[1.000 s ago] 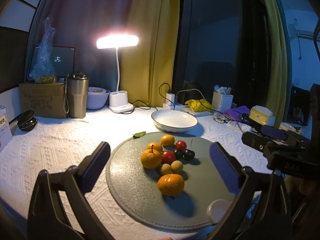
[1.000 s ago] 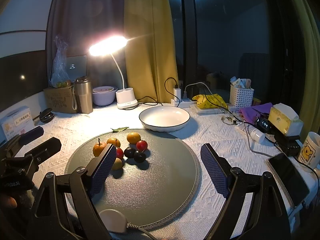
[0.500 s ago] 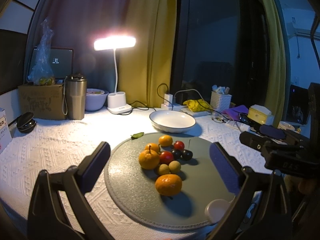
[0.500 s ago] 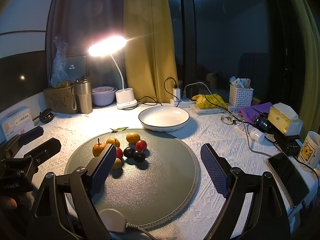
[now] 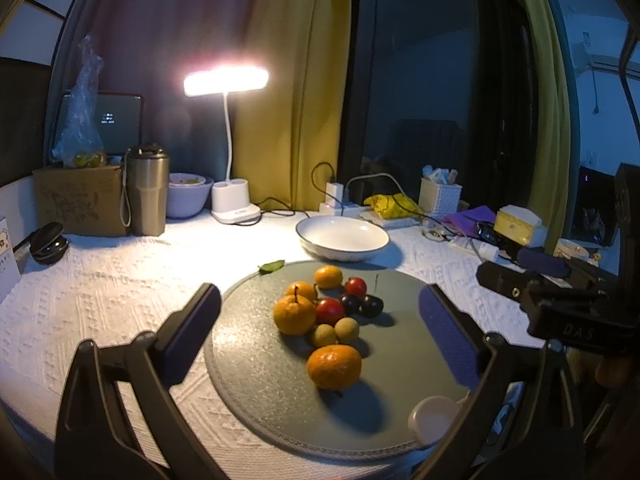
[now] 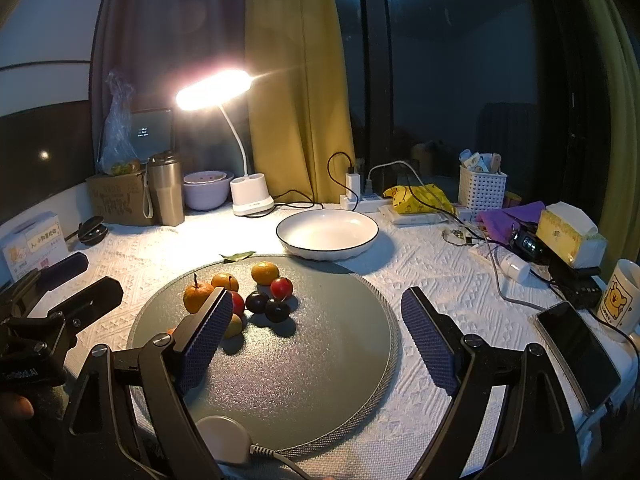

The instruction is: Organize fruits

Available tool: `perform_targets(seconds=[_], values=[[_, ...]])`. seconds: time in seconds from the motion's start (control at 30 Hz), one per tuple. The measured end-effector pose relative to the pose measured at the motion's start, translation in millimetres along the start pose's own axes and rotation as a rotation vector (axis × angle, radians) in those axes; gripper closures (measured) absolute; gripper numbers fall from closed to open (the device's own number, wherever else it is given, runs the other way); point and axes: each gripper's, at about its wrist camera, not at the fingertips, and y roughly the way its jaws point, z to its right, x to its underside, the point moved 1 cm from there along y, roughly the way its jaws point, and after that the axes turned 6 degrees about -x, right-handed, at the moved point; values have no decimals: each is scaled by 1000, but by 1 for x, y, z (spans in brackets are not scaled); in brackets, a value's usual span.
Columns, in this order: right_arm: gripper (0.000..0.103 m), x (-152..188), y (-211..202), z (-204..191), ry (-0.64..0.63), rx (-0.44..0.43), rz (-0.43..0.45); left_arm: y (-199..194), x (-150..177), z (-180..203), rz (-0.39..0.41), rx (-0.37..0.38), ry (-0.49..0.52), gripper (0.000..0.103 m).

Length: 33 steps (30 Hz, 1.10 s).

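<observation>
Hovering: both grippers hang above the near edge of the round grey mat [image 5: 256, 392], holding nothing.
Left gripper [image 5: 320, 336]: jaws spread wide, framing the fruit pile; pads clear of all fruit.
Right gripper [image 6: 316, 336]: jaws spread wide over the bare part of the mat; its left finger [image 6: 204, 340] hides part of the pile in that view.
Fruit pile: clustered on the far-left half of the mat, pieces touching or just beside each other.
Large orange [image 5: 334, 366]: nearest piece, at the front of the pile.
Stemmed orange [image 5: 294, 314]: left side, touching a red fruit [image 5: 330, 311].
Dark plums [image 6: 267, 306]: two, side by side at the right of the pile.
White bowl [image 6: 327, 234]: empty, just beyond the mat.
Lamp [image 6: 250, 196]: lit, behind the bowl.
Phone [image 6: 576, 354]: flat, right of the mat.
</observation>
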Motion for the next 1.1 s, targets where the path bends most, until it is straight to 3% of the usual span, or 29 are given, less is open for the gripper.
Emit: perform_targets(seconds=[0.4, 0.77, 0.9, 1.1], values=[[14, 9, 19, 7, 27, -7, -61, 34, 21, 10, -130, 44, 30, 4], [14, 18, 43, 4, 34, -23, -123, 74, 47, 13, -328, 61, 57, 50], [16, 21, 56, -2, 26, -44, -161, 74, 48, 9, -334, 92, 46, 57], [25, 23, 76, -18, 11, -105, -217, 73, 43, -8, -336, 102, 4, 58]])
